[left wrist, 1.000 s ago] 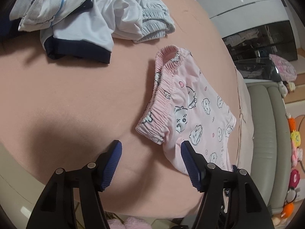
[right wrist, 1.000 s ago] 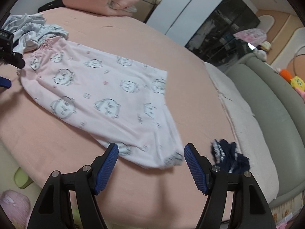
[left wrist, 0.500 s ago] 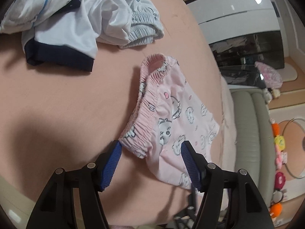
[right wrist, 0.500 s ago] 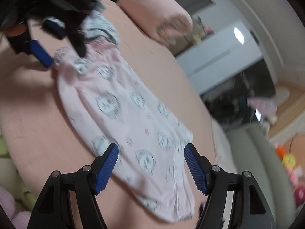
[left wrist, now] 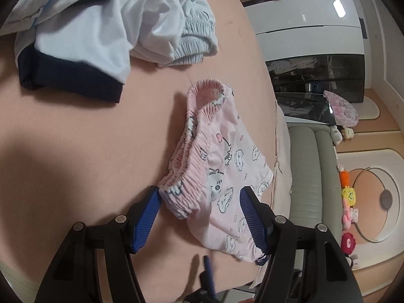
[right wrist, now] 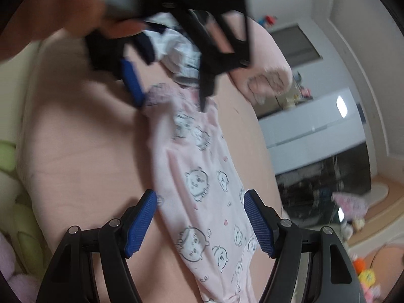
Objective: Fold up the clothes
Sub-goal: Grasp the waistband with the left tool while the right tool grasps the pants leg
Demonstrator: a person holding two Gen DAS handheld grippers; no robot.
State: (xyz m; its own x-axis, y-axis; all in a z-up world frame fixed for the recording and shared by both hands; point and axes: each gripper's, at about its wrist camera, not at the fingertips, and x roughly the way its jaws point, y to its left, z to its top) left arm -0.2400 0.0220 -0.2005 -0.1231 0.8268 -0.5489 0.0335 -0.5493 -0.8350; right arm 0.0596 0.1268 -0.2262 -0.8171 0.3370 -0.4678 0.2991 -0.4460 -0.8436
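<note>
Pink trousers (left wrist: 222,166) are lying flat along the bed (left wrist: 75,151), left gripper (left wrist: 199,203) straddling their waistband end, right gripper (right wrist: 200,217) straddling their leg end, both standing open, nothing clamped, presumably positioning for the fold

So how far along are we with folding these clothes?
Early. Done: nothing looks folded, though the pink printed pants lie spread on the bed. In hand: the left gripper brackets their waistband, the right gripper straddles the legs, both open, nothing pinched. Left: folding them, then the white and navy heap.
</note>
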